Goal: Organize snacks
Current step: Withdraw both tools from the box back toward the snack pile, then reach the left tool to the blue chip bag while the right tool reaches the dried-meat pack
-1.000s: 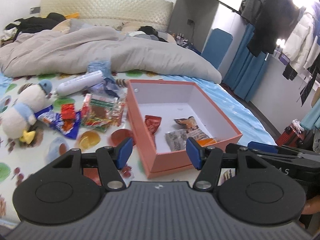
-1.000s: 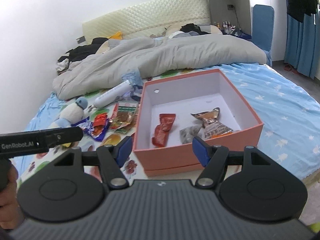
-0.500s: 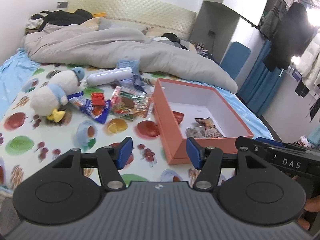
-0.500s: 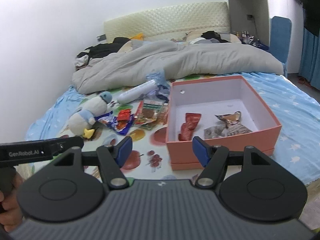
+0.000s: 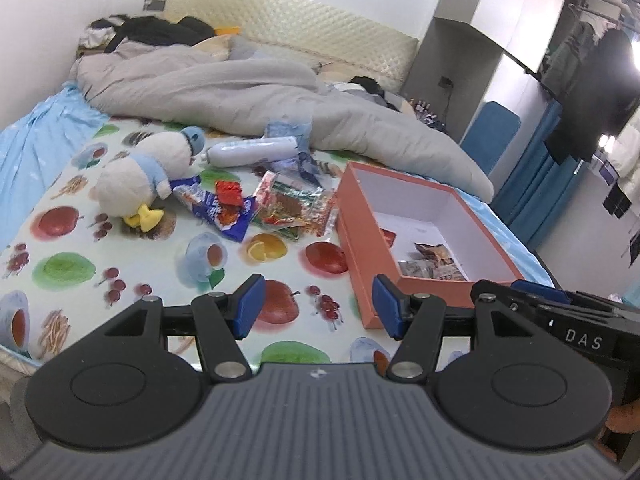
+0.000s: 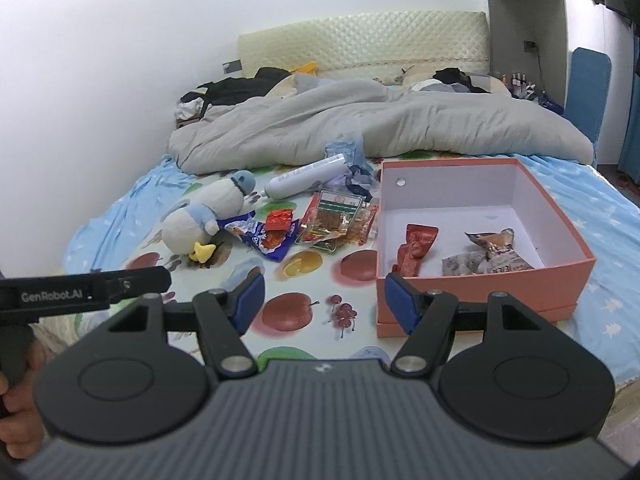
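An open salmon-pink box [image 6: 484, 292] [image 5: 362, 236] sits on the fruit-print sheet with a red packet [image 6: 416, 246] and brown and silver packets [image 6: 490, 256] [image 5: 434, 262] inside. Left of the box lies a heap of loose snacks: a clear pack of red-green snacks [image 6: 342, 220] [image 5: 294, 208], a small red pack [image 6: 279, 220] [image 5: 229, 193] and a blue wrapper [image 6: 276, 246] [image 5: 224, 216]. My left gripper [image 5: 318, 306] is open and empty over the sheet near the bed's front edge, short of the heap. My right gripper [image 6: 324, 300] is open and empty, its right finger before the box's near left corner.
A white plush duck [image 6: 208, 218] [image 5: 140, 178] lies left of the snacks, a white tube [image 6: 308, 182] [image 5: 252, 152] and crumpled blue plastic [image 5: 288, 130] behind them. A grey duvet [image 6: 360, 124] covers the far bed. A blue chair [image 5: 496, 126] and hanging clothes stand on the right.
Both grippers have shifted left and drawn back from the box; the box now sits further right and the snack heap and plush duck have come into fuller view. Jaws unchanged.
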Demonstrator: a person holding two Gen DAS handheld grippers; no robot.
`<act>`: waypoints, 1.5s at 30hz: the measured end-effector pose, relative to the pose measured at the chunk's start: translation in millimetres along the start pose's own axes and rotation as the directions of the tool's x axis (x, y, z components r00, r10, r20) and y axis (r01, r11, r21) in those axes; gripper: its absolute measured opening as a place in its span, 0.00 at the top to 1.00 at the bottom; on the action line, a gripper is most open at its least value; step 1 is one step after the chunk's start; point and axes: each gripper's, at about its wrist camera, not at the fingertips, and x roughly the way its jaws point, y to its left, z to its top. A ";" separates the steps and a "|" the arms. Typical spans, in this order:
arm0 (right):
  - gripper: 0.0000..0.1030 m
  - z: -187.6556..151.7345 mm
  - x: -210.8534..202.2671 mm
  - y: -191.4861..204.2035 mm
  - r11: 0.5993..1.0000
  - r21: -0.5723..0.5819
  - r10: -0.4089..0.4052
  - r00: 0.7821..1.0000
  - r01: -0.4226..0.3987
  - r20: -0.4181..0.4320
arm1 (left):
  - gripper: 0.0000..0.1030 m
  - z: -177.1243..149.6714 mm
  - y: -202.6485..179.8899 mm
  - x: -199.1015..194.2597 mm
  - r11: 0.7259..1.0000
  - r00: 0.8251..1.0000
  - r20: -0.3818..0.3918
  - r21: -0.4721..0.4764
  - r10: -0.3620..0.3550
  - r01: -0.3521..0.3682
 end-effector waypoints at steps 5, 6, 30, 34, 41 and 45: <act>0.34 1.6 24.2 5.8 0.999 -0.037 -0.004 1.000 0.004 -0.015 | 0.37 3.8 25.4 24.0 0.999 0.999 -0.020 -0.041 0.031 -0.031; 0.34 2.2 29.1 6.7 0.999 -0.042 -0.007 1.000 0.006 -0.015 | 0.37 5.1 29.8 28.8 0.998 0.999 -0.021 -0.046 0.034 -0.035; 0.51 5.5 184.6 35.2 0.984 -0.173 -0.037 0.999 0.035 -0.014 | 0.37 31.7 132.9 217.2 0.970 0.994 -0.073 -0.222 0.082 -0.096; 0.52 6.5 215.1 34.7 0.992 -0.119 -0.036 0.999 0.031 -0.036 | 0.38 36.1 147.1 248.0 0.961 0.993 -0.096 -0.258 0.073 -0.095; 0.54 5.3 264.3 31.4 0.998 -0.058 -0.037 0.997 0.032 -0.073 | 0.38 45.3 165.8 296.1 0.953 0.992 -0.110 -0.290 0.061 -0.091; 0.54 7.4 293.3 24.9 0.999 -0.009 -0.053 0.995 0.052 -0.087 | 0.38 50.6 174.5 322.1 0.950 0.992 -0.111 -0.298 0.062 -0.093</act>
